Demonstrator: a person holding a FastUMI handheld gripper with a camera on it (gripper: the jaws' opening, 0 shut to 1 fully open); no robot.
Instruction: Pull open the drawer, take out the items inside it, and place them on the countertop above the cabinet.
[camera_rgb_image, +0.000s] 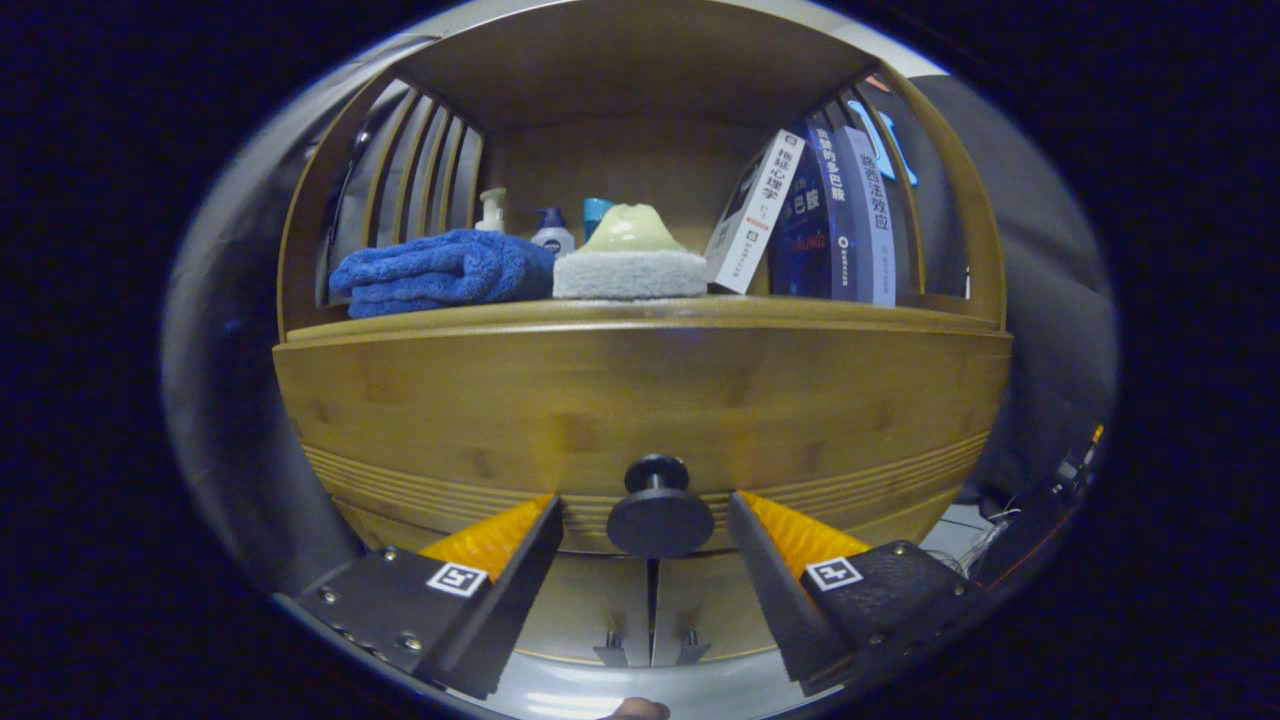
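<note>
Drawer front sits flush with the cabinet, shut as far as I can see; whatever is inside is hidden. Could be before the pull or after pushing back, I can't tell which. Knob, dark and round on a short stem, sits between the two fingers of my tool.

Tool is open: fingers spread either side of the knob, gap visible on both sides, neither touching it.

Table above the drawer carries a folded blue towel, a white sponge pad with a pale green lump on top, bottles behind, and books leaning on the right. I can't say if any of those came from the drawer.

If a grasp on the knob is the step:
- keep the knob centred between the fingers, looks about even now
- close on the stem behind the disc, not on the disc rim, so it won't slip off under pull
- pull straight back, level, no twist; the drawer would likely bind if skewed

Pose: tool held level, pointing square at the drawer front, low relative to the table edge, fingers roughly symmetric. A bit of a hand shows just below the fingers.
</note>
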